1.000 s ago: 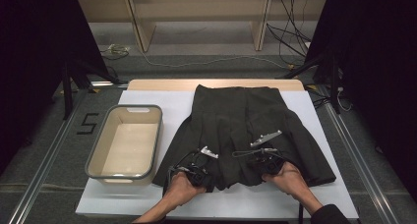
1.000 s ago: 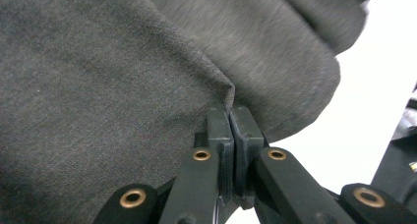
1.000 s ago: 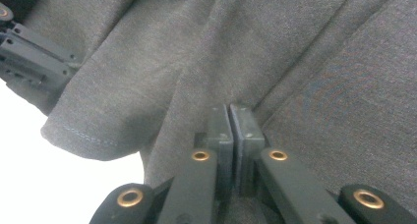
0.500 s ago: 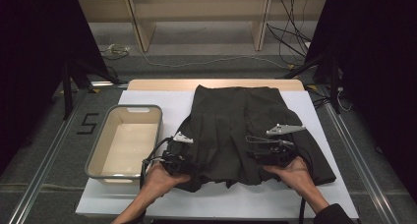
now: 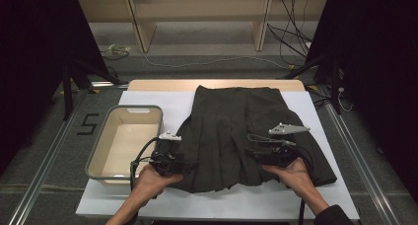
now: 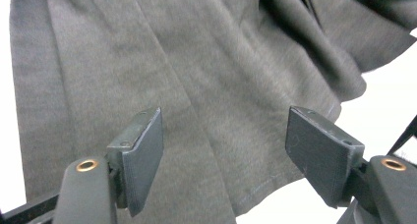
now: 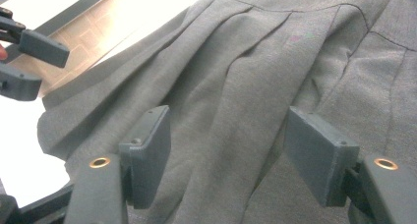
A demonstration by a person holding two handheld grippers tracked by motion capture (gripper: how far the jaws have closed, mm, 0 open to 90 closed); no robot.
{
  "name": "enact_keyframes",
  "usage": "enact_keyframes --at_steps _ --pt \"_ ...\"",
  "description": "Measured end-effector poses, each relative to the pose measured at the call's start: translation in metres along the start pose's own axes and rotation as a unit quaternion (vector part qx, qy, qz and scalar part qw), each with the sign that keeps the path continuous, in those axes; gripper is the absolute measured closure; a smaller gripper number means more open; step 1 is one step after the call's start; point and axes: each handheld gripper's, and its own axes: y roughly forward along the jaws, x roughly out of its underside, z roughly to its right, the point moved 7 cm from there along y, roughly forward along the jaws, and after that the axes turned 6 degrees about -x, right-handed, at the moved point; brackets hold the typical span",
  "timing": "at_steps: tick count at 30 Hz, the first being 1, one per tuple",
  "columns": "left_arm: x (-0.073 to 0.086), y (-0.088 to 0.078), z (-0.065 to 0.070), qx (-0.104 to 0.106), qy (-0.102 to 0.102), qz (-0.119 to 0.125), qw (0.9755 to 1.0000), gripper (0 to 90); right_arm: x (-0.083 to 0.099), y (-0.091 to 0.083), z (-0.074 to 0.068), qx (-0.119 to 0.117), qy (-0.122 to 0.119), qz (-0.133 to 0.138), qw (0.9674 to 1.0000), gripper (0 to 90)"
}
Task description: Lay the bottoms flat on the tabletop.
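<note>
Skirt: the dark pleated skirt (image 5: 241, 136) is lying spread flat on the white table cover (image 5: 148, 99), its waist toward the far edge and its hem toward the person.
Bin: an empty beige bin (image 5: 125, 141) is standing just beside the skirt, at its left side.
Left gripper: the left gripper (image 5: 170, 162) is hovering over the near left corner of the skirt; in the left gripper view (image 6: 223, 162) the jaws are standing wide apart, with the hem between them, and they are not pinching anything.
Right gripper: the right gripper (image 5: 268, 156) is hanging over the right part of the skirt, a little in from its side edge; in the right gripper view (image 7: 228, 157) the jaws are also apart, above the pleats, holding nothing.
Step in hand: I judge that the person is placing both grippers over the fabric to take hold of it, probably in order to fold the skirt. No grasp is made yet.
Next move: each gripper is needing to go down until one jaw is passing under the cloth, then to close on the fabric. The left one is already sitting near the hem; the right one, I think, is needing an edge or a raised pleat to catch.
Care: the cloth is thin and lying flat, so a jaw could slide over it and catch nothing.
</note>
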Motion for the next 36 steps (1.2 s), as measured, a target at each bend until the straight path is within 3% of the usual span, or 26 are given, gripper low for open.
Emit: enact_keyframes --at_steps 11,18,26,36 --pt "0.014 0.017 -0.009 -0.034 -0.01 -0.032 0.9989 30.2 -0.001 0.002 -0.002 0.009 -0.005 -0.001 0.9999 34.9" --pt "0.019 0.025 -0.012 -0.04 -0.017 -0.048 0.9979 28.1 -0.005 0.004 -0.008 0.011 -0.009 0.003 0.9999 31.2" --pt "0.027 0.032 -0.011 -0.042 -0.006 -0.076 0.9962 28.4 -0.012 0.011 -0.026 -0.005 -0.02 0.009 0.9997 30.6" --pt "0.034 0.039 -0.011 -0.043 0.009 -0.093 0.9947 38.0 -0.011 0.019 -0.037 -0.015 -0.03 -0.001 0.9994 30.8"
